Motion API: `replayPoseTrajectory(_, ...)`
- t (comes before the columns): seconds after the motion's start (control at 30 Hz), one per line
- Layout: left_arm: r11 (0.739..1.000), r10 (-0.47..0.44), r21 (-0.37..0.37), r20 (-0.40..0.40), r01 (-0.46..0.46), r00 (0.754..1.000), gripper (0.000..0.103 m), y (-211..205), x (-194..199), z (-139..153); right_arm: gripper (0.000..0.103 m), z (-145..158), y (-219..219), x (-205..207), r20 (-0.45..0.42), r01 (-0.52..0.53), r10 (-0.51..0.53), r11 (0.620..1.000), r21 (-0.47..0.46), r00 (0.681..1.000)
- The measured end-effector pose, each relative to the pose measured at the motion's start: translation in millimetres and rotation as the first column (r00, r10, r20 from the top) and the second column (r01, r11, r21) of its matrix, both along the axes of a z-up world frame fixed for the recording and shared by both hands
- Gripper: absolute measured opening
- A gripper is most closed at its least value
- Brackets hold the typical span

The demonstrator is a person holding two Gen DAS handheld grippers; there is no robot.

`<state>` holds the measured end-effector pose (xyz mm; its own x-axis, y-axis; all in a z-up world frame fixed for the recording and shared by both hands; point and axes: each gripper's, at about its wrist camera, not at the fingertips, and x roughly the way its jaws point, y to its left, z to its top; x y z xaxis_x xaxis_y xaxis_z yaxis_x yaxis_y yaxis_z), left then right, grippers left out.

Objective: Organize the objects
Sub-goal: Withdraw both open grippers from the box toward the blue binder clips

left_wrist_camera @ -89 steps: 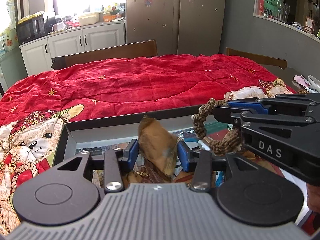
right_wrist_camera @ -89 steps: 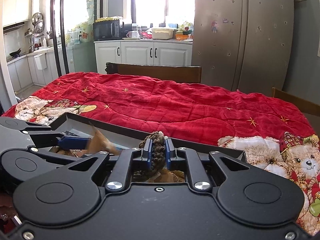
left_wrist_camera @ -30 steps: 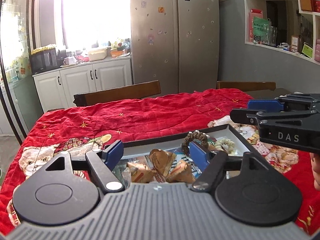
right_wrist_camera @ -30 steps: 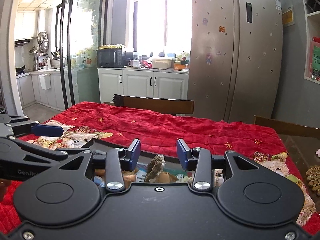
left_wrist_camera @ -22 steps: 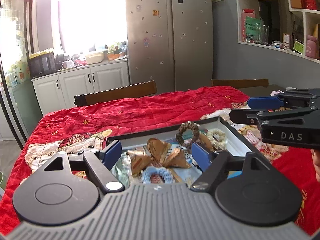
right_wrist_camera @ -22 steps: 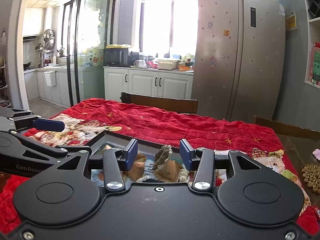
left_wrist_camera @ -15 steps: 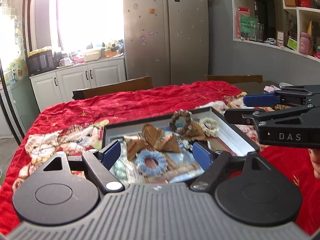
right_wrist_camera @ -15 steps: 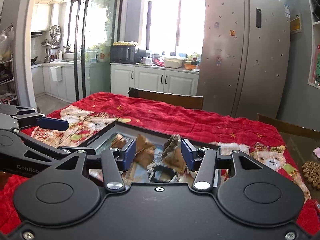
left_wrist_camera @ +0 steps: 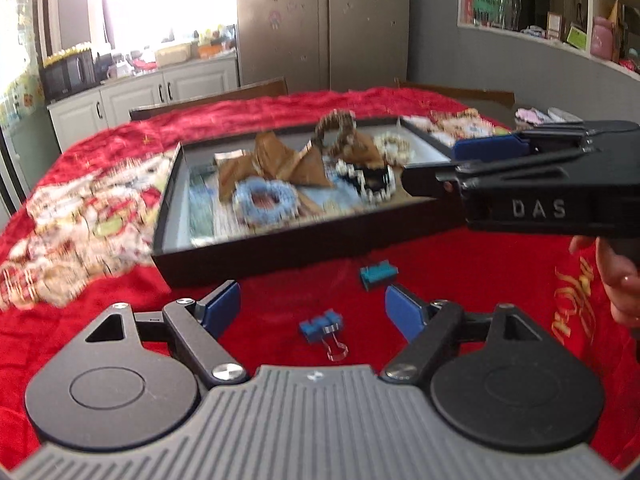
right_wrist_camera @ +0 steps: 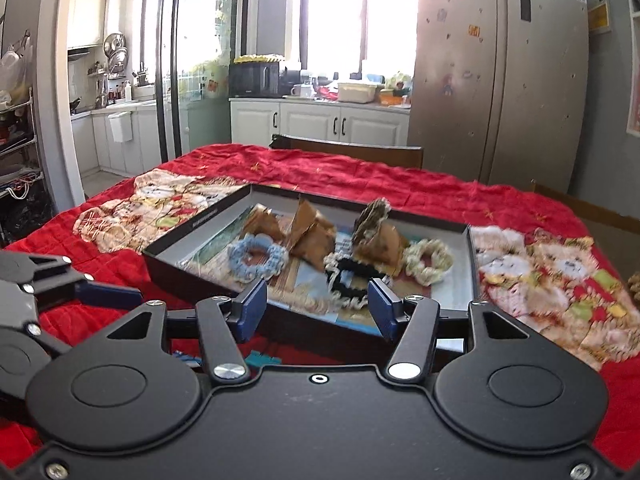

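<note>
Red quilt [left_wrist_camera: 460, 264] seen covering the whole table, bear prints at the edges.

Black tray [left_wrist_camera: 256, 254] set on the quilt, now viewed from farther back than a second ago, its near wall fully visible. Inside are held: brown paper wedges [left_wrist_camera: 280, 160], a blue scrunchie [left_wrist_camera: 264, 200], a black-and-white scrunchie [left_wrist_camera: 368, 178], a cream scrunchie [right_wrist_camera: 428, 260], and a brown braided ring [left_wrist_camera: 334, 124] propped upright on a wedge. Three seconds ago the ring and one wedge were clamped in the grippers; both are now released into the tray.

Right gripper [right_wrist_camera: 318, 310]: jaws parted and opening, nothing between them but the tray's near edge seen beyond. Left gripper [left_wrist_camera: 314, 310]: jaws wide apart, nothing held.

Revealed by the pull-back, on the quilt in front of the tray: a teal clip [left_wrist_camera: 378, 274], and a blue binder clip [left_wrist_camera: 322, 326] lying between the left fingers, untouched.

Judged: one placement finished; the two clips are likely the next items, the binder clip nearest for the left gripper.
</note>
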<state>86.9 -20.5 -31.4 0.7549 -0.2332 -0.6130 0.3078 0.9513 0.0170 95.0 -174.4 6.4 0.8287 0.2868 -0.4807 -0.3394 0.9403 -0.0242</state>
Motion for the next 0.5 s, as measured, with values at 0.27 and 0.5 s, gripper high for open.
replayPoseTrajectory(0.27, 1.000, 0.021, 0.022, 0.001, -0.021, 1.000, 0.085, -2, 2, -19, 0.051, -26, 4, 7, -0.078, -0.030, 0.033, 0.999, 0.032, 0.996)
replayPoseTrajectory(0.5, 0.999, 0.039, 0.013, -0.015, -0.038, 0.999, 0.062, 4, 5, -28, 0.049, -44, 12, 9, -0.121, -0.046, 0.050, 0.998, 0.034, 0.991)
